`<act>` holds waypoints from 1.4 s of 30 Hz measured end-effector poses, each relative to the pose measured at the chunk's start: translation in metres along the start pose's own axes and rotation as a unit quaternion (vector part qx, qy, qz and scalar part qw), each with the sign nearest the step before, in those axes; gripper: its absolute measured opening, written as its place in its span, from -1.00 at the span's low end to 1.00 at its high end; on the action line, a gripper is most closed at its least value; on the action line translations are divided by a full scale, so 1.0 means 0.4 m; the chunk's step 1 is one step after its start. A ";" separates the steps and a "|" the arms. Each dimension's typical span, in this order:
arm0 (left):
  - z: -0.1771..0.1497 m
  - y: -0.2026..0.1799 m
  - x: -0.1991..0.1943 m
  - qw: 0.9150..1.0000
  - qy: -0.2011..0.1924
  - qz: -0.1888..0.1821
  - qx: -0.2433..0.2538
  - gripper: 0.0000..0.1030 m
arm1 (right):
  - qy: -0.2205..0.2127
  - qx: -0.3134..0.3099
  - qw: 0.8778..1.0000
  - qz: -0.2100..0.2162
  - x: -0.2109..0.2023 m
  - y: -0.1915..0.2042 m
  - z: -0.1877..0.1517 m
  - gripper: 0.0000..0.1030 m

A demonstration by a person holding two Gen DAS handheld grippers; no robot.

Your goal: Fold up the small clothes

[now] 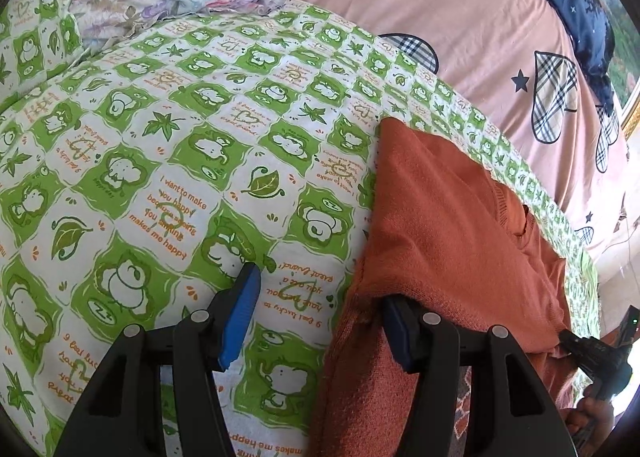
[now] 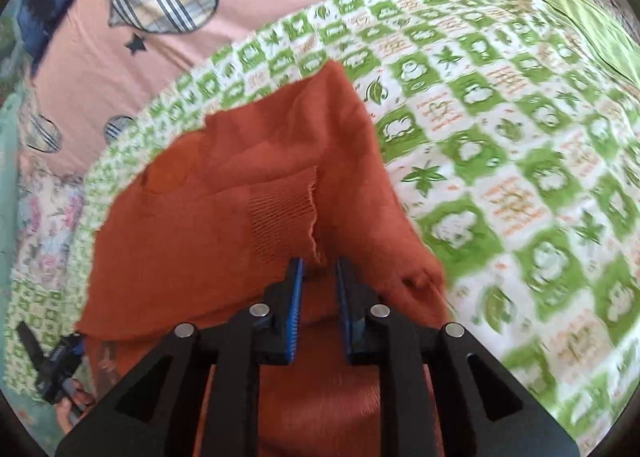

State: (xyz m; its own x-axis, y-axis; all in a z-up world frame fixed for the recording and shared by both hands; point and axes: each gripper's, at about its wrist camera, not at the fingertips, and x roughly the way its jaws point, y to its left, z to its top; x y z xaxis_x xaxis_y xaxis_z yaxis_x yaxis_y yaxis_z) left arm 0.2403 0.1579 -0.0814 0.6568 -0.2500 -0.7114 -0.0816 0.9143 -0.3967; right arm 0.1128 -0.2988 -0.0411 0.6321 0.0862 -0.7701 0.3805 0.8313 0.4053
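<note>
At three o'clock on the green quilt, the orange sweater is draped for folding; left tongs are spread apart, right tongs slightly parted over its cuff.

The left gripper's right fingertip is hidden under the orange sweater's edge. In the right wrist view the green quilt is smeared by blur, and the sweater's near end runs off the bottom edge
</note>
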 end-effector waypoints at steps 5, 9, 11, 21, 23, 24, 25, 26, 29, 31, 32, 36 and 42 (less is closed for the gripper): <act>-0.042 -0.028 -0.059 0.999 0.028 -0.003 0.036 0.15 | -0.003 -0.031 0.998 0.049 -0.159 -0.028 -0.079 -0.36; -0.133 -0.034 -0.149 0.996 0.052 -0.034 0.061 0.24 | 0.011 -0.047 0.996 0.069 -0.251 -0.049 -0.179 -0.36; -0.181 -0.035 -0.197 0.995 0.059 -0.040 0.075 0.32 | 0.014 -0.049 0.997 0.064 -0.291 -0.054 -0.243 -0.35; -0.443 -0.036 -0.371 0.984 0.117 -0.060 0.123 0.60 | 0.053 -0.103 0.993 0.018 -0.262 0.012 -0.412 -0.16; -0.473 -0.042 -0.384 0.981 0.126 -0.070 0.128 0.61 | 0.055 -0.108 0.993 0.004 -0.239 0.022 -0.409 -0.13; -0.490 -0.047 -0.391 0.980 0.126 -0.067 0.138 0.61 | 0.054 -0.110 0.993 0.004 -0.230 0.025 -0.406 -0.11; -0.498 -0.048 -0.397 0.979 0.126 -0.063 0.146 0.61 | 0.053 -0.111 0.992 0.004 -0.223 0.026 -0.401 -0.11; -0.504 -0.052 -0.399 0.979 0.125 -0.061 0.151 0.61 | 0.052 -0.114 0.992 0.002 -0.215 0.025 -0.398 -0.11; -0.520 -0.054 -0.401 0.975 0.143 -0.076 0.150 0.61 | 0.049 -0.097 0.994 0.014 -0.216 -0.009 -0.395 -0.55; -0.526 -0.055 -0.402 0.973 0.157 -0.079 0.149 0.53 | 0.049 -0.086 0.995 0.019 -0.229 -0.036 -0.397 -0.83; -0.529 -0.055 -0.402 0.972 0.163 -0.085 0.148 0.33 | 0.050 -0.073 0.995 0.038 -0.242 -0.057 -0.394 -0.88; -0.546 -0.037 -0.372 0.964 0.207 -0.098 0.134 -0.87 | 0.042 -0.047 0.991 0.116 -0.328 -0.126 -0.405 -0.93; -0.526 -0.029 -0.444 0.964 0.173 -0.116 0.167 -0.90 | 0.045 -0.038 0.985 0.160 -0.480 -0.249 -0.445 -1.00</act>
State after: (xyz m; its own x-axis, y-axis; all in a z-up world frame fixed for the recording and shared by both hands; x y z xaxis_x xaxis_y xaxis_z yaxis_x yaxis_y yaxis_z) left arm -0.0332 0.1248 -0.0724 0.3349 -0.4989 -0.7993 0.3209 0.8580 -0.4011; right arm -0.1667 -0.3003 -0.0212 0.6481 0.3954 -0.6508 0.1179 0.7922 0.5987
